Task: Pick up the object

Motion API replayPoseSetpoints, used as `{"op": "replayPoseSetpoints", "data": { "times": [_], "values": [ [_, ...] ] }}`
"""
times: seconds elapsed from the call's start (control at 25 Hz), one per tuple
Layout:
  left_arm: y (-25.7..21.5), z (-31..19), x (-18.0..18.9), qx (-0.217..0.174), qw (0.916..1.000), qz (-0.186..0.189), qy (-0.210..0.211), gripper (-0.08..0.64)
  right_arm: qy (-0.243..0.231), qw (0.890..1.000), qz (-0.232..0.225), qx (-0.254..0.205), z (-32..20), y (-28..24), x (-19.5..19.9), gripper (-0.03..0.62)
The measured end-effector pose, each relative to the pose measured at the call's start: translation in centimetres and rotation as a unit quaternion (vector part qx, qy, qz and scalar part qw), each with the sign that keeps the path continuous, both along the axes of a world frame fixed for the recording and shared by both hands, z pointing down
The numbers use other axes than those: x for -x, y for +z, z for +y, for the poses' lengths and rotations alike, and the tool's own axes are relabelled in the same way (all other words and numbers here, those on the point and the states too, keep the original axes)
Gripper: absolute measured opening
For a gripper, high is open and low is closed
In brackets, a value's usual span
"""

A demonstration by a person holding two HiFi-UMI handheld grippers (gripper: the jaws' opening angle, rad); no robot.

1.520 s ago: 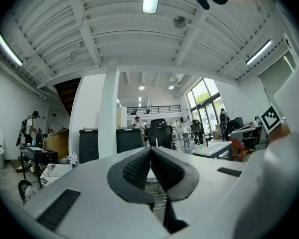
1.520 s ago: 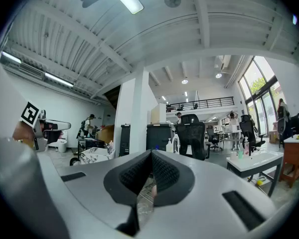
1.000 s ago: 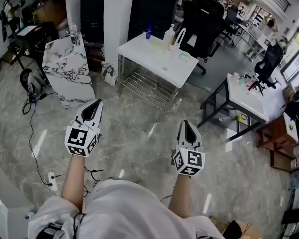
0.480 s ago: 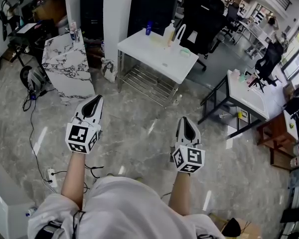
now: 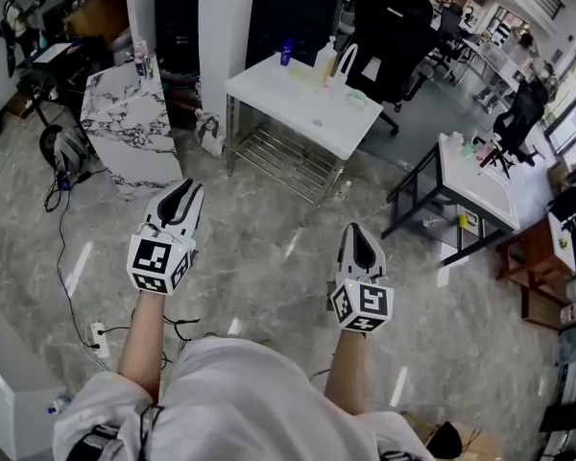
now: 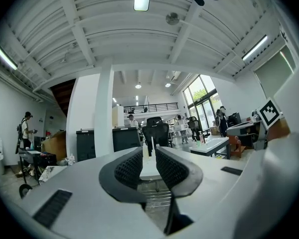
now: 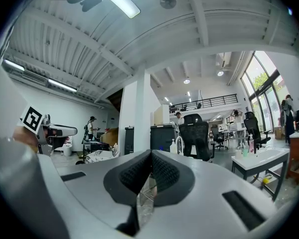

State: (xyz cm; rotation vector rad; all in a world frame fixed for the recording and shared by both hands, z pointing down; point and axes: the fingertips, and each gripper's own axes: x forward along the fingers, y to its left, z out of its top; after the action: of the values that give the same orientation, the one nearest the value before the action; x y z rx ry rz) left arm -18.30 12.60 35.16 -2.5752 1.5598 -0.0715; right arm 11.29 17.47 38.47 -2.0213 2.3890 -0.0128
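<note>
The floor (image 5: 269, 248) is glossy grey marbled stone; the table (image 5: 269, 94) top is smooth white, and the left gripper (image 6: 149, 152) pads (image 6: 128, 169) are black, ribbed.

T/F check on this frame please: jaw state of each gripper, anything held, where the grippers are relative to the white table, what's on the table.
1. The left gripper has its jaws apart with nothing between them. True.
2. The right gripper is shut on a bottle. False: its jaws are together and hold nothing.
3. Both grippers are held over the floor, short of the white table. True.
4. The white table is bare. False: bottles stand along its far edge.
5. In the head view the marble-patterned block stands right of the white table. False: it stands to its left.
</note>
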Motion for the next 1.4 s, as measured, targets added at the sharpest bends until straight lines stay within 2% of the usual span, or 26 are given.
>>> {"op": "replayPoseSetpoints", "data": {
  "times": [0.08,0.32,0.76,0.96,1.4],
  "values": [
    [0.0,0.0,-0.4,0.0,1.0,0.001,-0.001,0.089,-0.001,1.0,-0.001,-0.001,0.0,0.1,-0.4,0.008],
    [0.6,-0.4,-1.7,0.01,0.9999,0.001,-0.004,0.089,-0.004,1.0,-0.003,0.004,-0.4,0.7,-1.6,0.008],
    [1.3,-0.6,-6.8,0.015,0.9998,-0.005,-0.011,0.089,-0.024,1.0,-0.012,0.008,-1.2,1.9,-5.8,0.008],
    [2.1,-0.7,-9.0,0.017,0.9996,-0.02,-0.013,0.089,-0.035,0.999,-0.024,0.011,-2.1,2.6,-7.5,0.008],
    [3.8,-4.3,-8.9,0.018,0.9992,-0.014,-0.033,0.089,-0.057,0.998,-0.032,0.007,-6.5,4.0,-7.5,0.008]
  ]
}}
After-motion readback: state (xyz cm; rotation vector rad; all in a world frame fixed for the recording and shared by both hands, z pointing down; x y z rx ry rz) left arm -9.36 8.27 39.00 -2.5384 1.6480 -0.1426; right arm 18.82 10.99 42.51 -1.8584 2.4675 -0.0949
